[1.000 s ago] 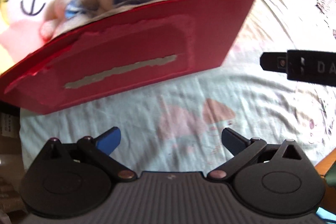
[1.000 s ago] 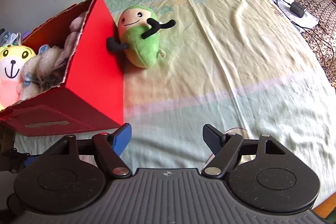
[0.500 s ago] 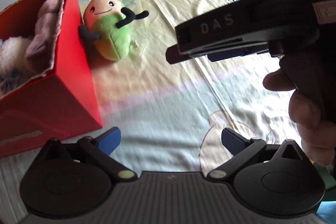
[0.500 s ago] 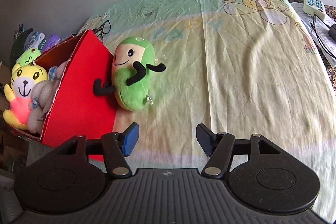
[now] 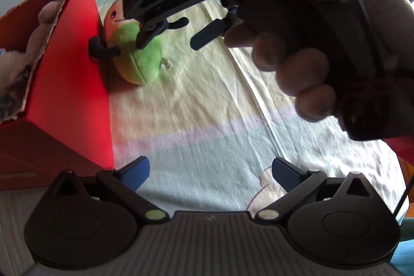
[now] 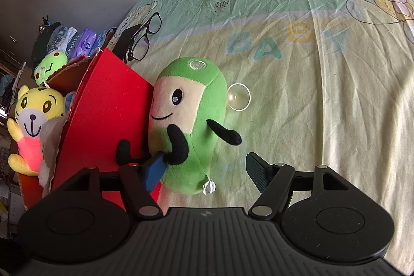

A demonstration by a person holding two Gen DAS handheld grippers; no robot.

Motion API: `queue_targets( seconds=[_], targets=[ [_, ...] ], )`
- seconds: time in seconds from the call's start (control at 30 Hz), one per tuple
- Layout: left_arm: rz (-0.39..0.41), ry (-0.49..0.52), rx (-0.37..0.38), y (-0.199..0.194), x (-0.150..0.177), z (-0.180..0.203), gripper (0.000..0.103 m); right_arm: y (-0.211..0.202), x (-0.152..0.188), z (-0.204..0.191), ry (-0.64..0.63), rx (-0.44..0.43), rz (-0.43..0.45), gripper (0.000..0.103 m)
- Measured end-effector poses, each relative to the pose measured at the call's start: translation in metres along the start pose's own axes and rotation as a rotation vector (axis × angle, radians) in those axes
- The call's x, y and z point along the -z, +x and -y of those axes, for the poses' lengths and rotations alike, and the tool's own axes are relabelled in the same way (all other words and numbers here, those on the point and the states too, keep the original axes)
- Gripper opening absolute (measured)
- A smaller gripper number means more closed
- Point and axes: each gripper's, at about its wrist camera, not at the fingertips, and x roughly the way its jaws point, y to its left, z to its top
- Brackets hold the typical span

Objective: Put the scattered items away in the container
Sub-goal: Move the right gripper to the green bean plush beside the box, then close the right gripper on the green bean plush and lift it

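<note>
The green plush toy lies on the bed sheet, leaning against the outer side of the red box, with one black arm pressed to the box wall and the other sticking out over the sheet. A clear suction cup lies on the sheet just beyond the toy's head.

The right hand-held gripper points down at the toy, and its jaws are opening. The toy's lower body sits between the two fingers: the blue pad of the nearer finger is right against the toy's black arm on the box side, while the other finger stands clear of the toy over bare sheet. It is not clenched on the toy. Seen from the left camera, the same gripper hangs over the toy, carried by a person's hand wrapped round its grip.

The left hand-held gripper is released, its blue pads wide apart with only the sheet between them. The red box stands just to its left, and the green toy lies ahead of it, past the box corner.

Inside the box, to the far side of the right gripper, a yellow tiger toy sits up against the wall, with pale fluffy toys beside it. A small green toy peeks up behind the box. A pair of black glasses lies on the sheet beyond the box.
</note>
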Motion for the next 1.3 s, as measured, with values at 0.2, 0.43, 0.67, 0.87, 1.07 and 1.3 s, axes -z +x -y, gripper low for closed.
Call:
queue_targets(
  seconds=[0.2, 0.43, 0.67, 0.87, 1.07, 1.3],
  targets=[
    [0.0, -0.058, -0.01, -0.007, 0.005, -0.008, 0.101, 0.001, -0.001, 0.017, 0.088, -0.19, -0.033, 0.04],
    [0.008, -0.106, 0.013, -0.008, 0.004, -0.013, 0.101, -0.025, 0.014, 0.025, 0.064, -0.212, -0.026, 0.037],
    [0.054, -0.07, 0.049, -0.022, 0.004, -0.009, 0.101, -0.066, 0.049, 0.06, 0.131, -0.216, -0.043, 0.037],
    [0.08, -0.057, 0.131, -0.029, 0.006, -0.01, 0.101, -0.096, 0.091, 0.086, 0.218, -0.214, -0.035, 0.038],
    [0.124, -0.109, 0.197, -0.033, 0.0, -0.019, 0.101, -0.108, 0.123, 0.093, 0.264, -0.182, -0.025, 0.04],
    [0.132, -0.271, 0.296, -0.014, -0.018, -0.031, 0.101, -0.125, 0.121, 0.105, 0.319, -0.131, 0.075, 0.057]
  ],
)
